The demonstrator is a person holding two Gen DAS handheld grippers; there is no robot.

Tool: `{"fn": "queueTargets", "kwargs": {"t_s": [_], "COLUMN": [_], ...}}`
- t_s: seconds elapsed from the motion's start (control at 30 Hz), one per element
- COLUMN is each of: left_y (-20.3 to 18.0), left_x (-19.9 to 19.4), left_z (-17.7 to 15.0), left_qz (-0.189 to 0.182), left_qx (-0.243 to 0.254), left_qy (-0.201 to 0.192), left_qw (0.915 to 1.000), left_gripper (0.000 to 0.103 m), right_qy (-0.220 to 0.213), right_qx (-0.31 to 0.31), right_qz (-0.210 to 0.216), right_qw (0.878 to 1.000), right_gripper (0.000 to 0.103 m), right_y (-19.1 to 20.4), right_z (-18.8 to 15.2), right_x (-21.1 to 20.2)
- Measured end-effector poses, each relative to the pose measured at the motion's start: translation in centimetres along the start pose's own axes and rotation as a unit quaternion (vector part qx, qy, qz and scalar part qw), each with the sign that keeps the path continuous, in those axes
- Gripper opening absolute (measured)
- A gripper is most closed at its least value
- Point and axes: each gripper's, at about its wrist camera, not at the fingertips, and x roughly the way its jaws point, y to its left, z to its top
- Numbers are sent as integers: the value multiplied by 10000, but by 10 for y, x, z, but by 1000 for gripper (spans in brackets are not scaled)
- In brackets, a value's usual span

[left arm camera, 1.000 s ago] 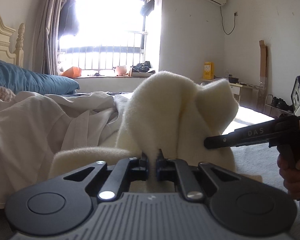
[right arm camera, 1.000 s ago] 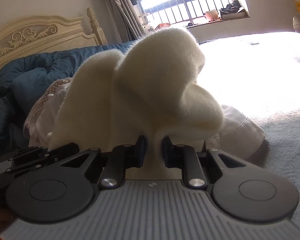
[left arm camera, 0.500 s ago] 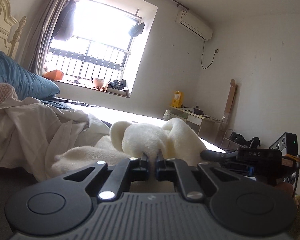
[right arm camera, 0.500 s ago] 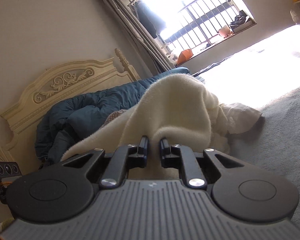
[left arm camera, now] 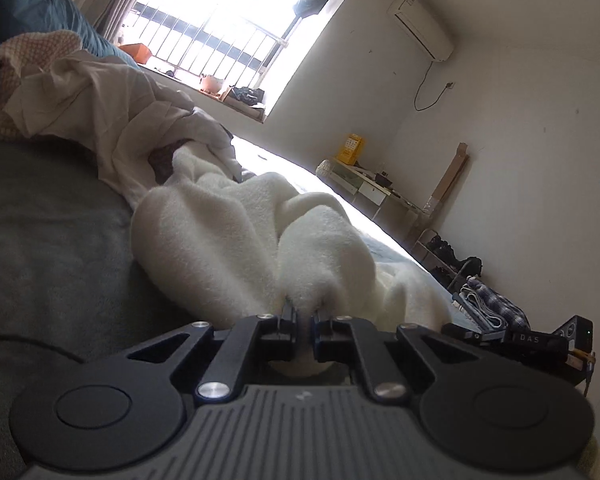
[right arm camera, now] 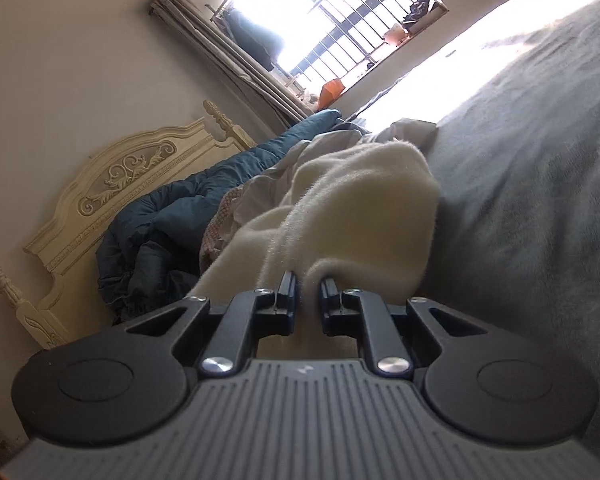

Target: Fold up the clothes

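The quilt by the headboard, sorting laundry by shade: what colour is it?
Dark teal blue quilt, clearest in the right wrist view.

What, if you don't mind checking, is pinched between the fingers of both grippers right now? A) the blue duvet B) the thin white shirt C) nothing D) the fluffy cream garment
D: the fluffy cream garment bunches into the closed left gripper and right gripper.

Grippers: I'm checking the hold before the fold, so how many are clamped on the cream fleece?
2. The left gripper pinches one bunched edge of the cream fleece; the right gripper pinches another part. No others show.
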Motion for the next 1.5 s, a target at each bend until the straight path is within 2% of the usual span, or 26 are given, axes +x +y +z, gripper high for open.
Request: {"fn": "queueTargets", "kwargs": {"t_s": [0.07,0.13,0.2,0.3,0.4,0.53,0.63,0.7,0.8,0.87,0.97,1.07,1.17,1.23,1.3,1.37,1.4,1.43,1.5], "left_y": [7,8,5,-3,-13,-19,-16,-10,-4,1,8,13,15,15,13,11,11,10,9], "left_x": [-1,-7,-13,-22,-28,-11,3,10,15,18,21,21,21,20,19,17,16,16,13], "left_z": [-10,-10,-8,-3,-2,-1,-3,-3,-2,-2,-1,-1,0,0,0,0,0,1,3], "left_qz": [50,-51,-167,-158,-225,-143,-68,-109,-139,-144,-182,-226,-256,-274,-289,-294,-293,-291,-285], "left_qx": [-39,94,321,659,720,685,550,379,284,251,186,133,149,185,259,324,349,357,361], "left_qy": [60,49,32,-55,-129,-36,99,195,267,299,310,295,267,250,225,208,197,189,165], "left_qw": [10000,9999,9993,9977,9971,9975,9984,9990,9991,9991,9992,9992,9992,9991,9990,9988,9988,9988,9988], "left_gripper": [13,26,57,69,75,75,71,64,55,54,54,54,54,54,54,54,54,54,54], "right_qy": [63,64,-39,-227,-408,-232,27,236,645,950,1298,1564,1889,2135,2325,2392,2413,2389,2167], "right_qx": [219,412,363,-71,-608,-1154,-1362,-1624,-2321,-2827,-3652,-4449,-4854,-4969,-5002,-5023,-5030,-5040,-5065], "right_qz": [-367,-591,-733,-1057,-1175,-711,-289,-203,-383,-523,-793,-941,-1128,-1248,-1366,-1411,-1424,-1433,-1449], "right_qw": [9991,9974,9966,9941,9904,9905,9903,9862,9698,9531,9184,8768,8462,8318,8229,8189,8176,8176,8218], "right_gripper": [11,14,18,23,27,31,32,32,32,32,32,32,31,30,28,12,9,5,3], "right_y": [-13,-22,-18,1,24,57,79,95,112,122,135,145,146,142,136,132,131,130,133], "right_z": [-17,-30,-33,-32,-29,-24,-26,-31,-42,-50,-61,-69,-72,-72,-73,-74,-74,-74,-75], "right_x": [-6,-15,-32,-57,-70,-52,-21,-2,19,31,46,58,77,91,99,100,100,98,89]}}
